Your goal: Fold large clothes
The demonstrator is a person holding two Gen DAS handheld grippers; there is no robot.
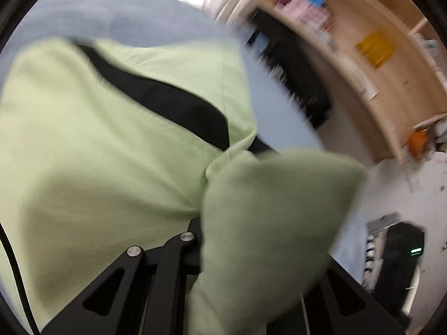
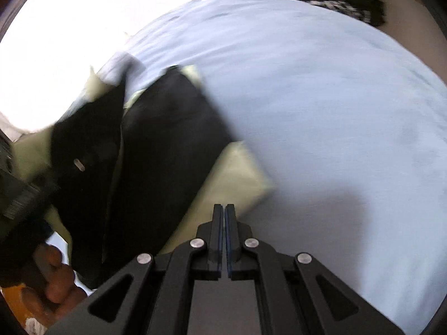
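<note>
No readable labels, too blurry. Left gripper point(image 1: 223, 223) is clamped on the green-and-black garment point(image 1: 97, 139); right gripper point(image 2: 225, 209) is pinched together, holding nothing, above the pale blue bedsheet point(image 2: 321, 111).

Bright daylight, blown-out glare upper left, heavy motion blur.

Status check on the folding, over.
Left gripper shut on green garment. Right gripper shut, empty, over the garment's edge. Garment with black panel on blue sheet. Nothing in the way.
</note>
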